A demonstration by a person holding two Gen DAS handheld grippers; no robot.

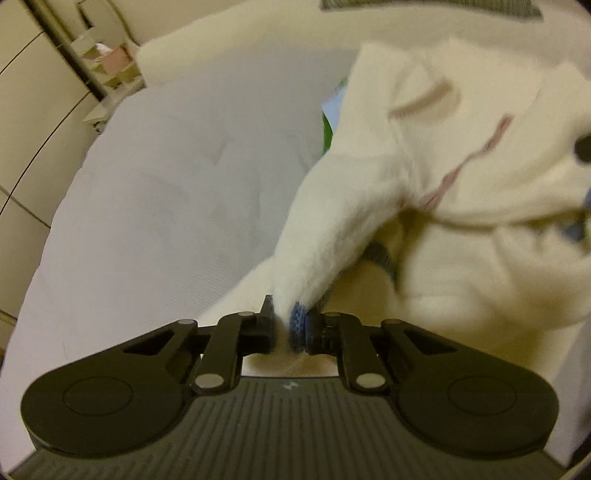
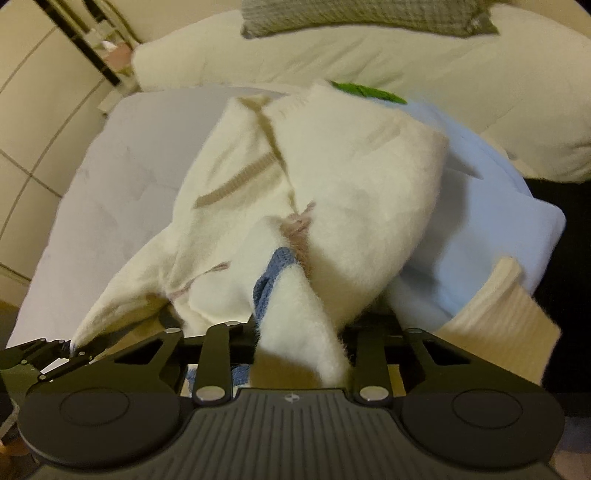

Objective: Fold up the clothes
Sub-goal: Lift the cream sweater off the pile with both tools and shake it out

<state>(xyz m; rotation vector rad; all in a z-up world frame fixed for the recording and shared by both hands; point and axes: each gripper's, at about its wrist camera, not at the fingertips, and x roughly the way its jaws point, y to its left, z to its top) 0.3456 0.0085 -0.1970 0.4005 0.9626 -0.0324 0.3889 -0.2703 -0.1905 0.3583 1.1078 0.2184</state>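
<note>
A fuzzy cream sweater (image 1: 443, 166) with blue knit trim and thin brown and pink stripes hangs bunched above a white bed. My left gripper (image 1: 291, 326) is shut on one blue-edged corner of it. The sweater also fills the right wrist view (image 2: 351, 184). My right gripper (image 2: 301, 350) is shut on another part with a blue edge (image 2: 273, 273). The left gripper (image 2: 72, 349) also shows at the lower left of the right wrist view, pinching its corner. Both hold the sweater lifted off the bed.
The white mattress (image 1: 166, 203) spreads to the left. A light blue folded garment (image 2: 498, 221) and a green item (image 2: 365, 90) lie under and behind the sweater. Cream pillows (image 2: 406, 55) and a grey checked cloth (image 2: 351, 18) sit at the back. A shelf (image 1: 107, 62) stands at far left.
</note>
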